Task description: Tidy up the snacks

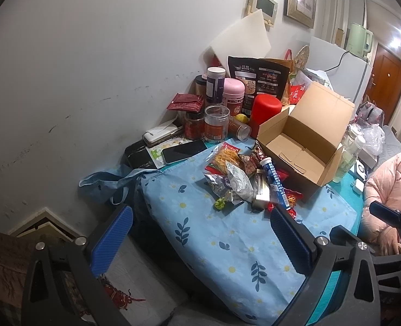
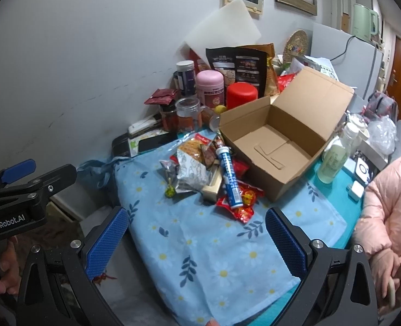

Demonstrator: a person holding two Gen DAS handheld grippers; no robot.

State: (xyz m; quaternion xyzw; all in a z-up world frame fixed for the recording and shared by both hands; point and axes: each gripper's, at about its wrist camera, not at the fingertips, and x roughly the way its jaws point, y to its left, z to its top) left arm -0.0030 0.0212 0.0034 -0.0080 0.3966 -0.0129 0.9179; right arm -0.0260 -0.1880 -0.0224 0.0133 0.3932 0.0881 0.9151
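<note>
A pile of snack packets (image 1: pixel 235 174) (image 2: pixel 197 165) lies on a blue flowered cloth (image 1: pixel 227 244) (image 2: pixel 200 244), with a blue-and-white tube (image 1: pixel 275 180) (image 2: pixel 229 176) on top and red packets (image 2: pixel 243 203) at its near end. An empty open cardboard box (image 1: pixel 303 146) (image 2: pixel 279 146) stands just right of the pile. My left gripper (image 1: pixel 200 239) is open, held back from the pile with nothing between its blue pads. My right gripper (image 2: pixel 197 244) is open too, above the cloth's near part. The left gripper's body (image 2: pixel 24 190) shows at the left of the right wrist view.
Jars, a red canister (image 1: pixel 264 111) (image 2: pixel 241 95) and a dark pouch (image 1: pixel 257 76) crowd the wall side. A phone (image 1: pixel 184 150) lies left of the pile. A pale bottle (image 2: pixel 334 160) stands right of the box. A pink sleeve (image 2: pixel 385 206) is at far right.
</note>
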